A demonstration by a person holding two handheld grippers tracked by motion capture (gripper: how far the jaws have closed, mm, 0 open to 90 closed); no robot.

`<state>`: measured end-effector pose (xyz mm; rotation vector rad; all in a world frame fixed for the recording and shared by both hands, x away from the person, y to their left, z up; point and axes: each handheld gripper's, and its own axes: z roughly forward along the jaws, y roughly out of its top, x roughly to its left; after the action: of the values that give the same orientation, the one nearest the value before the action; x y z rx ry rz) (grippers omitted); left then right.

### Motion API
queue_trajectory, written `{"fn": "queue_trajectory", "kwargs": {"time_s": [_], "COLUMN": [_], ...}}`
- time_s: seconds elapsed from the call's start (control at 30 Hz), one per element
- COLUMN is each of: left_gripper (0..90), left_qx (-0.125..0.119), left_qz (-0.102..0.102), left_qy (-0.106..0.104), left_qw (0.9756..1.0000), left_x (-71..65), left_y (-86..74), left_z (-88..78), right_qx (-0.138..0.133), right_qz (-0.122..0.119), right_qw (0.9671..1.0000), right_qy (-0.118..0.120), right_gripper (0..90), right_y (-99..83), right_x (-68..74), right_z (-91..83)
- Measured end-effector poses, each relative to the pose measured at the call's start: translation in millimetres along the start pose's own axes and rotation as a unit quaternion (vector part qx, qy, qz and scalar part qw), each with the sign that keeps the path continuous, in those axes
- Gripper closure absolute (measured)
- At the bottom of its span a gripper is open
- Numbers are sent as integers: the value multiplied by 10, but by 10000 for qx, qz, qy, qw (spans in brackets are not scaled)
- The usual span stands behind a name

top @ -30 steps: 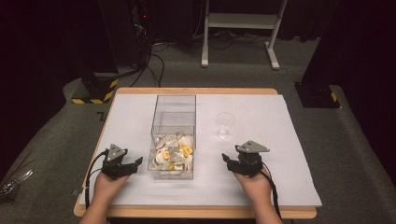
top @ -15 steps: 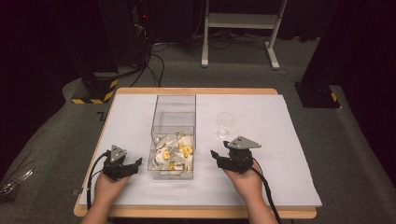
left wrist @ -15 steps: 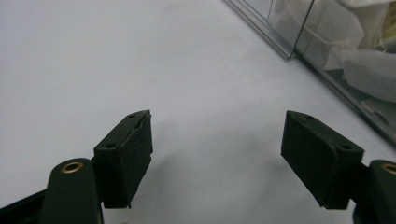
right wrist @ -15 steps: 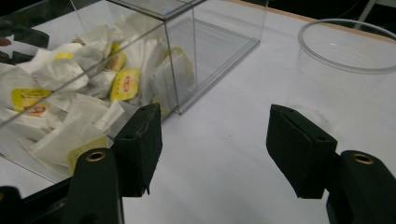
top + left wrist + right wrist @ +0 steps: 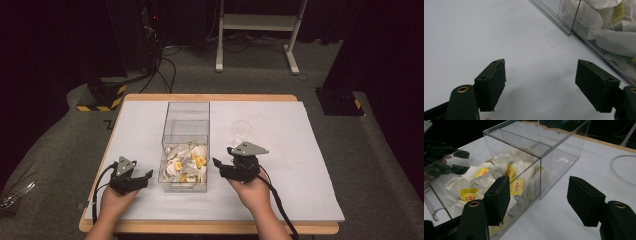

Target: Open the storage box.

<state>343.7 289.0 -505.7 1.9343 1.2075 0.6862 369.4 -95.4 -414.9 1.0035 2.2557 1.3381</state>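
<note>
Teabags (image 5: pixel 186 162) blurred behind clear box (image 5: pixel 186 112) walls, glass (image 5: pixel 240 131) faint

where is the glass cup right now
In the high view the glass cup stands on the white table cover, right of the clear box and just beyond the right claw.

High cam; gripper cams share box (image 5: pixel 185 145).

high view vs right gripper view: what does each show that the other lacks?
High view alone: both forearms, the table's wooden edge, the grey floor, the white stand behind. Right gripper view alone: the yellow labels on the tea bags close up, and the right hand-held gripper with open jaws and nothing between them. Both: the clear box, the tea bags, the glass, the left hand-held gripper.
</note>
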Motion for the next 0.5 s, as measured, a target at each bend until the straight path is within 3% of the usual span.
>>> {"fn": "queue_trajectory", "kwargs": {"time_s": [0.5], "left_gripper": [230], "left_qx": [19], "left_qz": [34], "left_qy": [-12], "left_qw": [10000], "left_x": [-14], "left_y": [2], "left_z": [4], "right_qx": [40], "right_qz": [-149], "right_qw": [9995], "right_qy": [291], "right_gripper": [376], "right_y": [108], "right_x": [260], "right_z": [121]}}
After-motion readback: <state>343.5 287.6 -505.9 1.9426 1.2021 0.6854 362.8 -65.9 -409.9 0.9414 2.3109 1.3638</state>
